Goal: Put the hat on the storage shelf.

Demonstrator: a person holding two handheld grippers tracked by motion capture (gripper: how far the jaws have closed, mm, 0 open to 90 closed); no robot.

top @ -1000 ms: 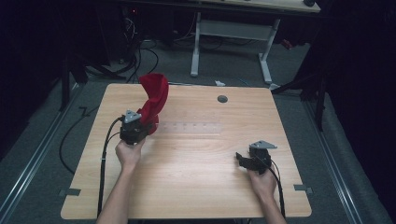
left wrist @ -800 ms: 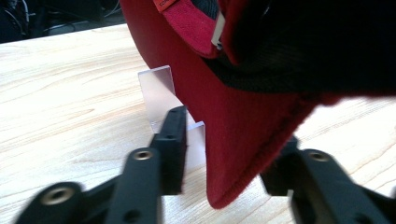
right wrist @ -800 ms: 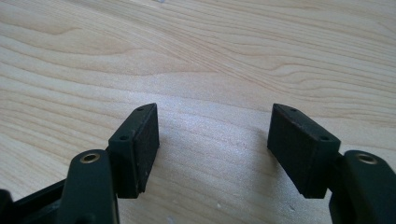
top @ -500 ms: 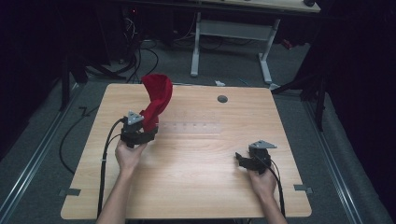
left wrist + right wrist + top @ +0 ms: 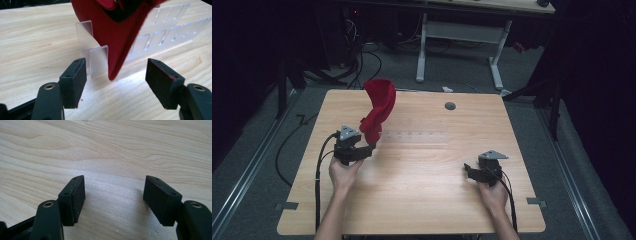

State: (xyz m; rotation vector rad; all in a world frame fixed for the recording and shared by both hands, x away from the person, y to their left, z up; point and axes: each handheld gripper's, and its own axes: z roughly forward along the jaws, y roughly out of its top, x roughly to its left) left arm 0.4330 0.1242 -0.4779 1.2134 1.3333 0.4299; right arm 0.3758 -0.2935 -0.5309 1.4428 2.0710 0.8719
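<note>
- Two grippers are mine here, one in each hand, both over the wooden table (image 5: pixel 422 195).
- My left gripper (image 5: pixel 362 150) sits at the table's left half, near the middle in depth; its jaws stand wide apart, released, and grip nothing.
- The red cloth (image 5: pixel 378 109) stands up from just ahead of that gripper, rising and leaning toward the far side of the table, its top folded over.
- In the left gripper view the cloth (image 5: pixel 112 32) comes down to a narrow tip that hangs between my spread jaws, closer to the left one, touching neither pad.
- That tip ends just above the wood; whether it touches the table I cannot tell.
- A clear plastic rack (image 5: pixel 160 35) with rows of slots lies flat on the table behind the cloth, and a small upright clear piece (image 5: pixel 93 56) of it stands just beside the cloth's tip, near my left jaw.
- From the high view the rack (image 5: pixel 422 136) shows as a pale strip running right from the cloth's base.
- My right gripper (image 5: pixel 474 172) rests low at the table's right front, well apart from the cloth.
- Its jaws are spread wide too, with bare wood (image 5: pixel 112 165) between them.
- A small dark round hole (image 5: pixel 450 106) sits near the table's far edge.
</note>
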